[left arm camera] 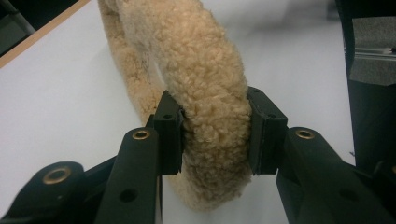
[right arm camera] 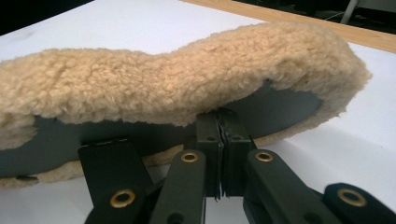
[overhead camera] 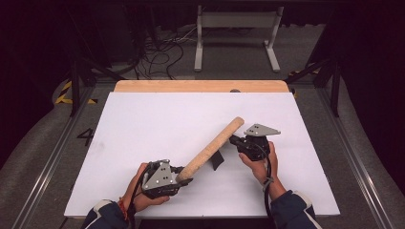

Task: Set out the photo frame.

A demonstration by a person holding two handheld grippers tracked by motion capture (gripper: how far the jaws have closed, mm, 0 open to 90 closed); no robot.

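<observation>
Gripping fleece pad (overhead camera: 210,148); both grippers clamped

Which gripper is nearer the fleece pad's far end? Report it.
Right. The right gripper pinches the fleece pad close to that end; the left gripper clamps its opposite end.

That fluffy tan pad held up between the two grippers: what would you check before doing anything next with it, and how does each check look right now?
1. Left gripper has a firm hold: ok. Its jaws press into both sides of the fleece pad near one end.
2. Right gripper has a hold: ok. Its jaws are pinched shut on a thin dark flap at the pad's grey underside.
3. Pad is off the table: partly ok. The far end is raised; whether the near end touches, cannot tell.
4. Flap is sturdy enough to pull on: cannot tell.
5. Room to move: ok. The white tabletop around the pad is bare.
</observation>
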